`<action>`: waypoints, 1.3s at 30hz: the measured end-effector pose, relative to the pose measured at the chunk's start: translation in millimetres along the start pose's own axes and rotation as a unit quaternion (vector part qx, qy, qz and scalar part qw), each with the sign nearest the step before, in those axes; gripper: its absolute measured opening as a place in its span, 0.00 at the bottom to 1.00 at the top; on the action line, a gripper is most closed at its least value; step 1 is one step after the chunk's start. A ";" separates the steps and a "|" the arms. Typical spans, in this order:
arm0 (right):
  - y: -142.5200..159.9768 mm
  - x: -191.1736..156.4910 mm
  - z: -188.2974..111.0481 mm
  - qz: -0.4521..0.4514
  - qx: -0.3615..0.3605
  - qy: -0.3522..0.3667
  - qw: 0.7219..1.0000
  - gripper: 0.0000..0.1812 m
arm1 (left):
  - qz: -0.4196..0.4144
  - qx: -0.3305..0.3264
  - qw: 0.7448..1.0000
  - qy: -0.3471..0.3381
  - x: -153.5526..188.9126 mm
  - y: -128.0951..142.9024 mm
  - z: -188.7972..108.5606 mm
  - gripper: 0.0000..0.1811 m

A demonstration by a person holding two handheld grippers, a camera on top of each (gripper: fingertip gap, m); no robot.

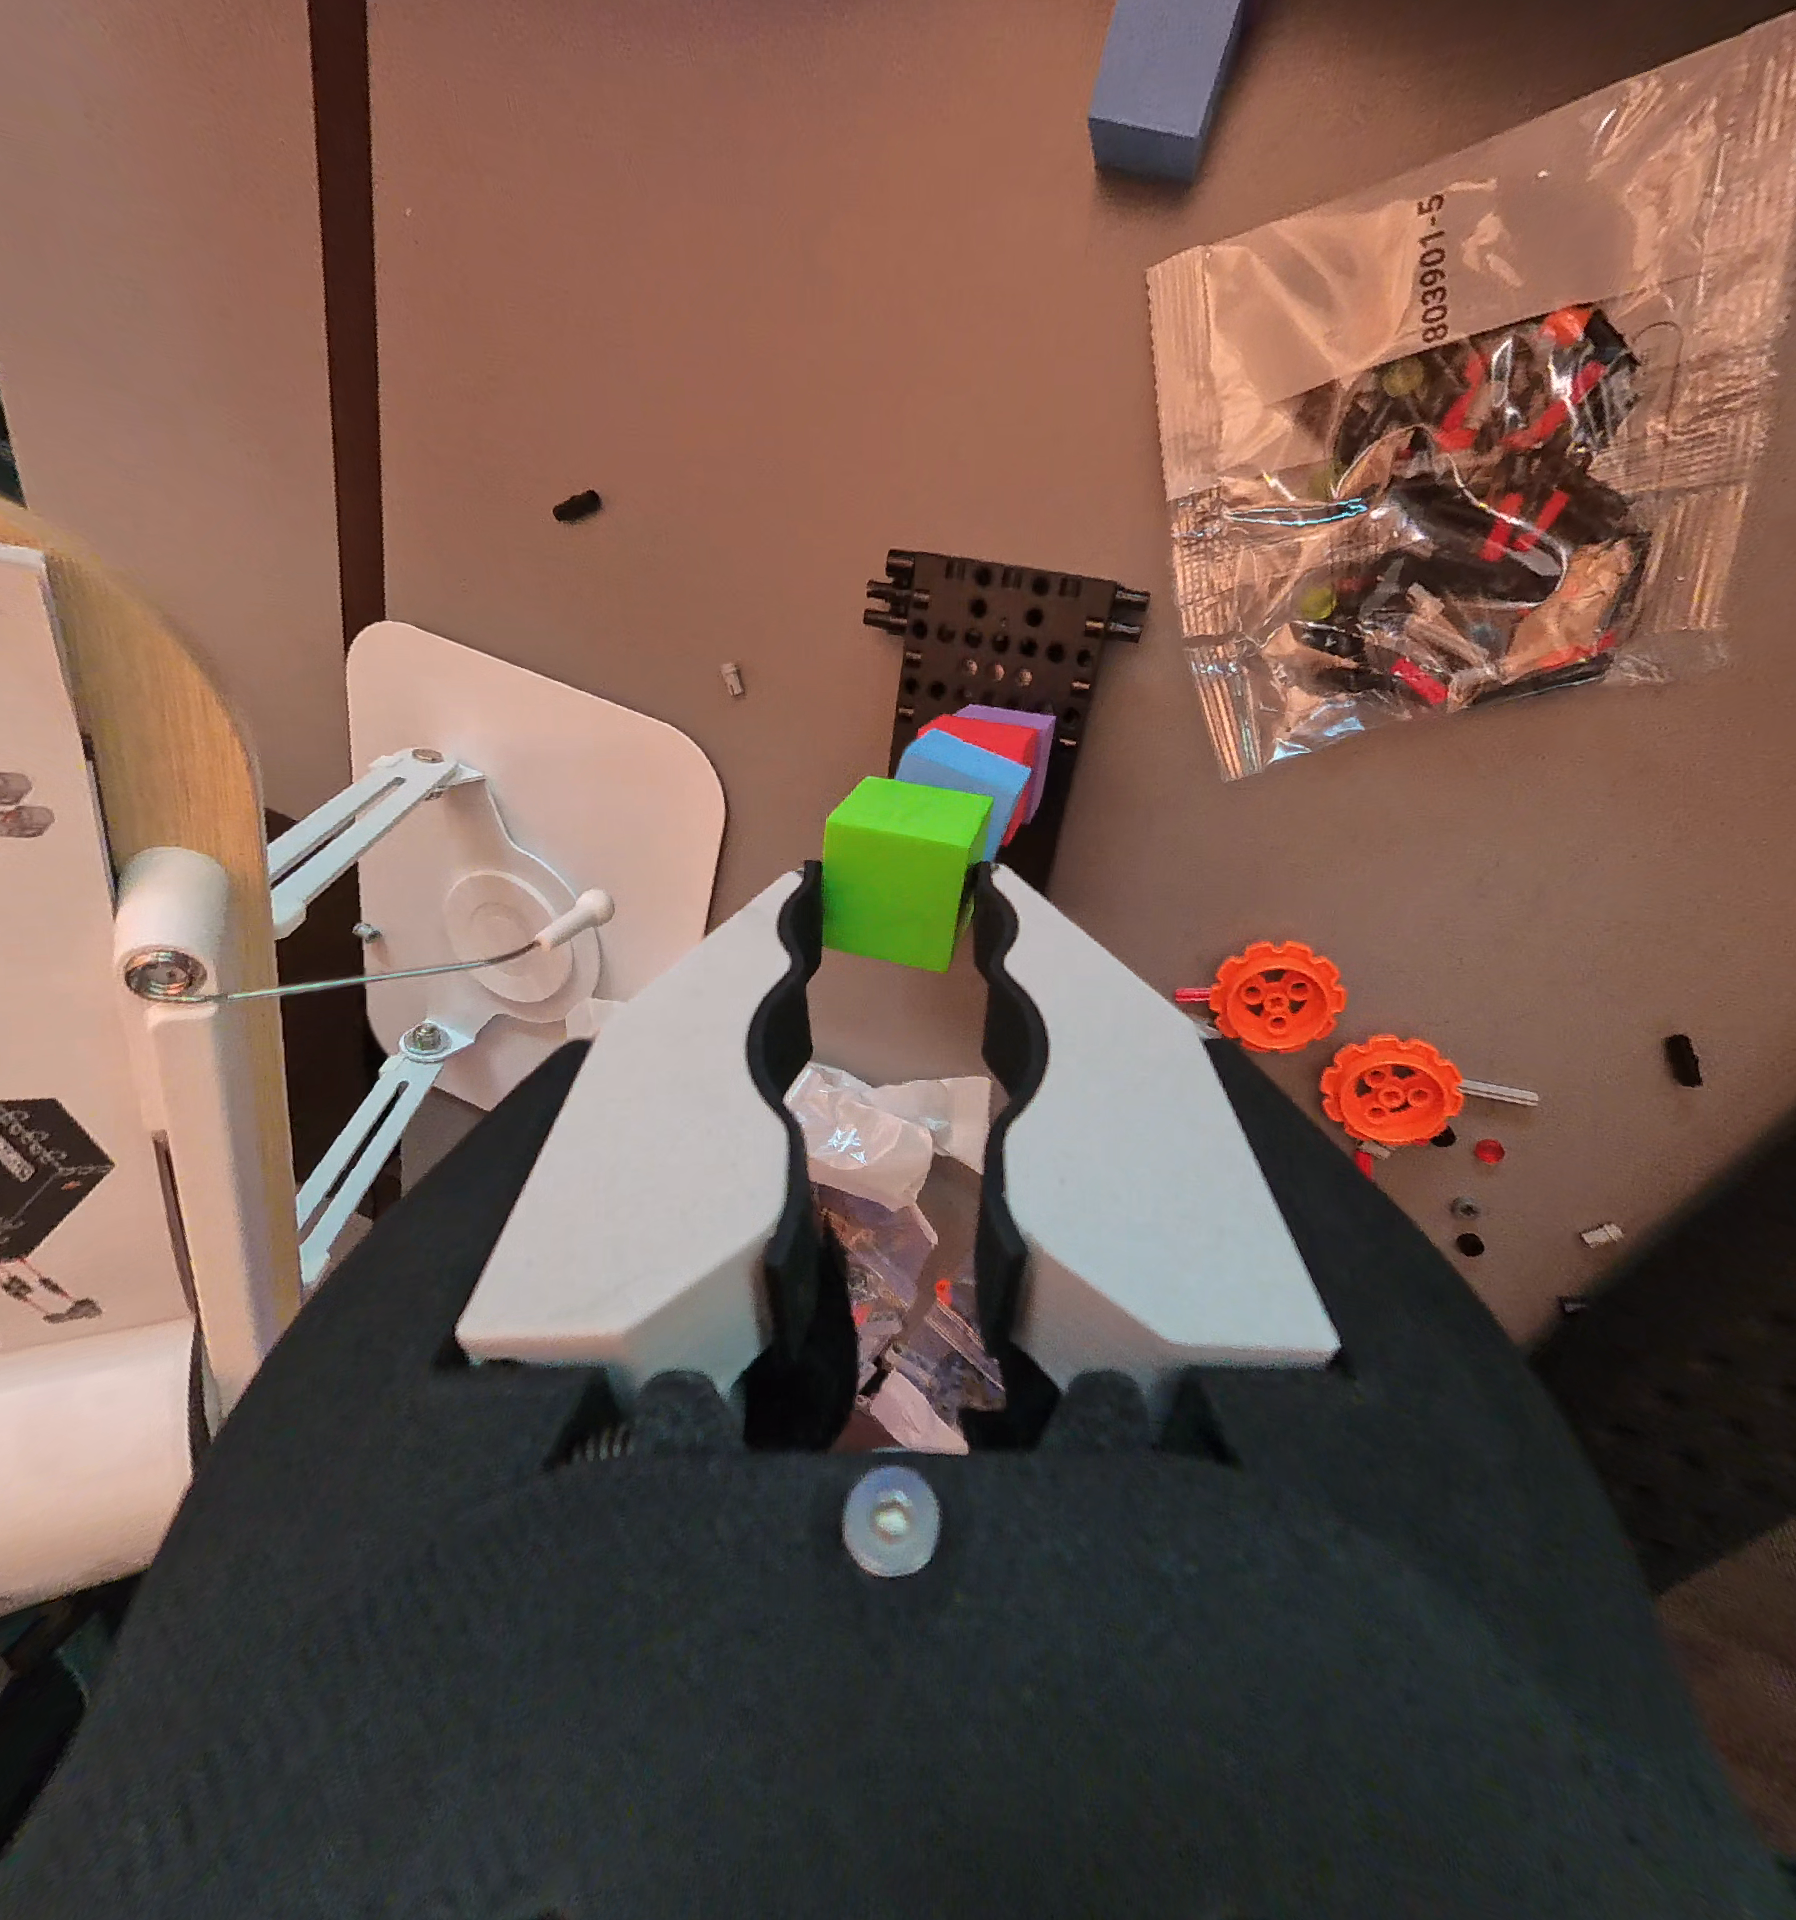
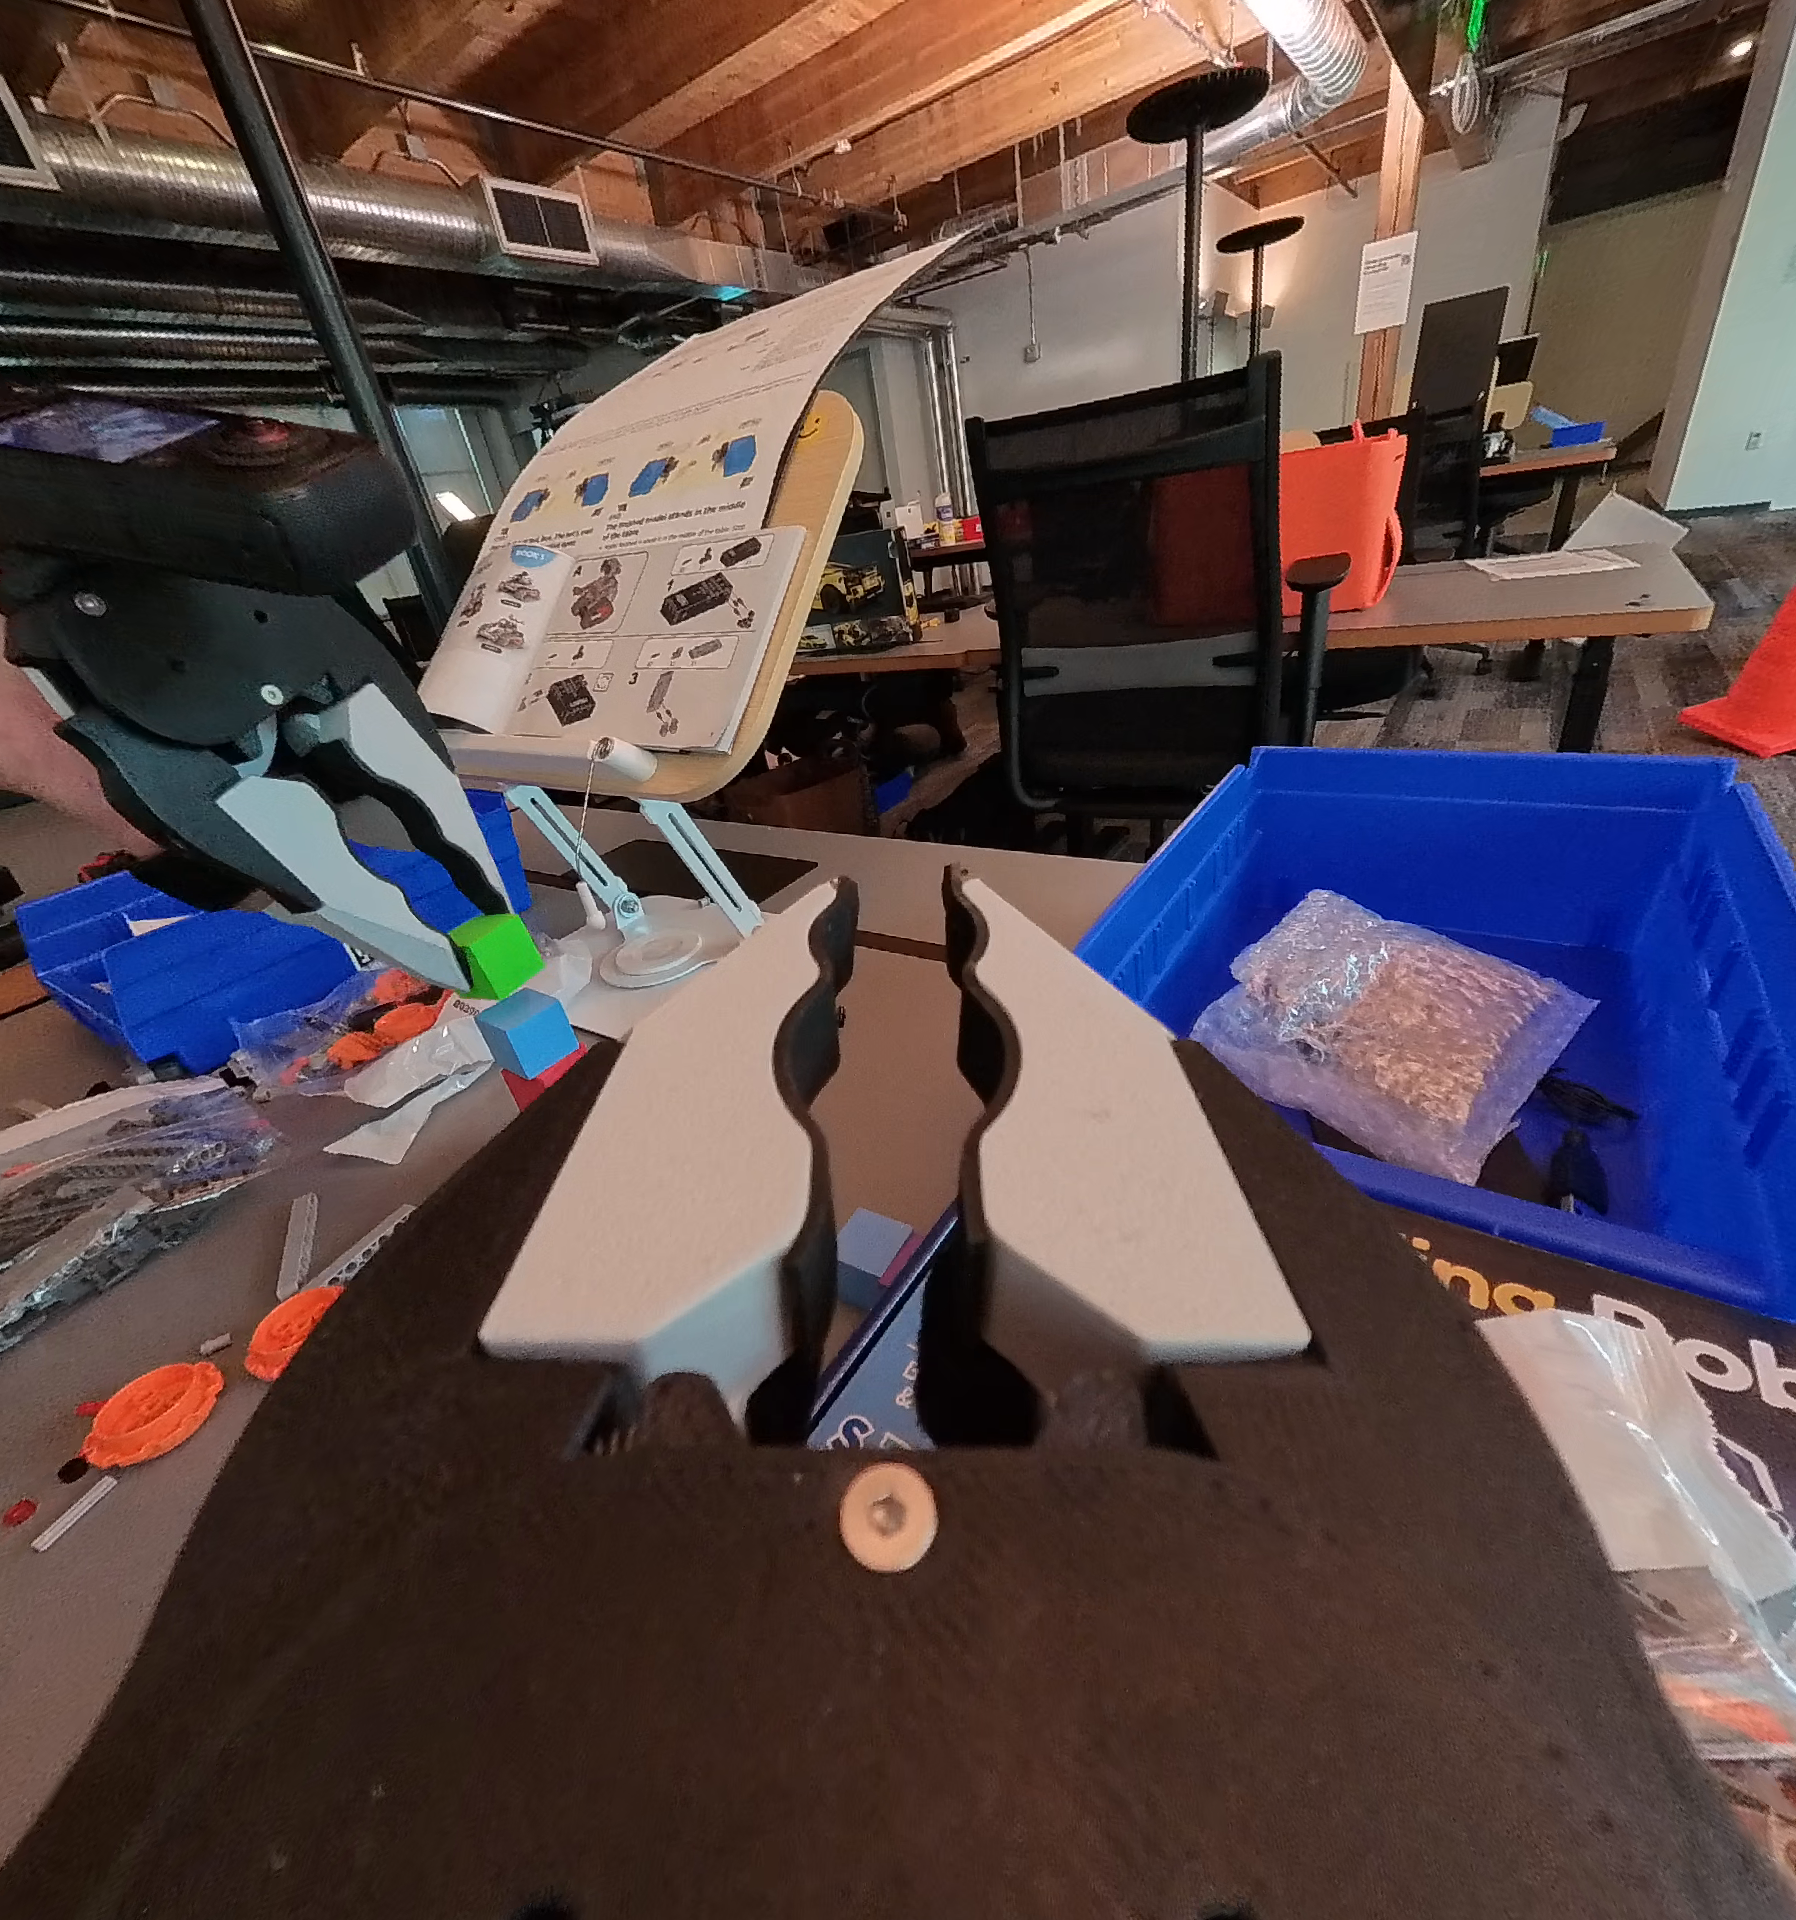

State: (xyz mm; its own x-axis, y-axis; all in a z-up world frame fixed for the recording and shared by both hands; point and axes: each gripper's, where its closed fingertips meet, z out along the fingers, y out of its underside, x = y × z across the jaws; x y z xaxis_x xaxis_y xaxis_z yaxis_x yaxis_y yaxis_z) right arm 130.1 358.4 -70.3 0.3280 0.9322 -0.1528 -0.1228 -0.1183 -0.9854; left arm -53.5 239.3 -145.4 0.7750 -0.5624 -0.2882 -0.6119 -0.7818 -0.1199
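My left gripper [image 1: 896,883] is shut on a green cube [image 1: 904,868] at its fingertips. It holds the cube right over a stack of cubes: blue [image 1: 961,774], red [image 1: 993,740] and purple [image 1: 1039,732]. The stack stands on a black perforated plate [image 1: 998,634]. In the right wrist view the left gripper [image 2: 483,948] holds the green cube [image 2: 499,954] at the top of the blue cube [image 2: 525,1029]; I cannot tell if they touch. My right gripper [image 2: 899,904] is open and empty, low over the table to the right of the stack.
A clear bag of parts [image 1: 1445,488] and two orange gears [image 1: 1278,995] lie right of the stack. A booklet stand [image 2: 645,582] stands behind it. A blue bin [image 2: 1704,1039] with a bubble-wrap packet sits at the right. Loose small parts and bags [image 2: 73,1164] cover the left. My right fingertips sit around 25 cm from my left ones. To the black perforated plate [image 1: 998,634]: left tips about 11 cm, right tips about 25 cm.
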 end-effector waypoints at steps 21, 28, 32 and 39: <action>-6.1 2.9 -4.2 0.006 0.012 0.002 1.000 0.09 | -0.002 0.042 0.999 -0.022 1.9 -34.8 -12.7 0.23; -10.3 12.1 -8.8 0.016 0.025 0.014 0.999 0.09 | 0.026 0.090 0.994 -0.048 35.9 -115.4 7.4 0.23; -10.8 13.4 -9.5 0.016 0.026 0.016 0.999 0.09 | 0.038 0.069 0.996 -0.035 49.9 -124.4 37.6 0.23; -13.2 10.6 -10.2 0.020 0.030 0.009 0.999 0.08 | -0.022 0.100 0.994 -0.042 19.7 -92.0 35.9 0.21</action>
State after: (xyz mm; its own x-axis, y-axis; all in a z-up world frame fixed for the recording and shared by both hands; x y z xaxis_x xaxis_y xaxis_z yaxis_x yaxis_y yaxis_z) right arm 144.7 366.3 -59.7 0.3384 0.9210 -0.1930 -0.1921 -0.1332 -0.9723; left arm 12.4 309.8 -174.1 0.7906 -0.4984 -0.3557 -0.6038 -0.7313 -0.3173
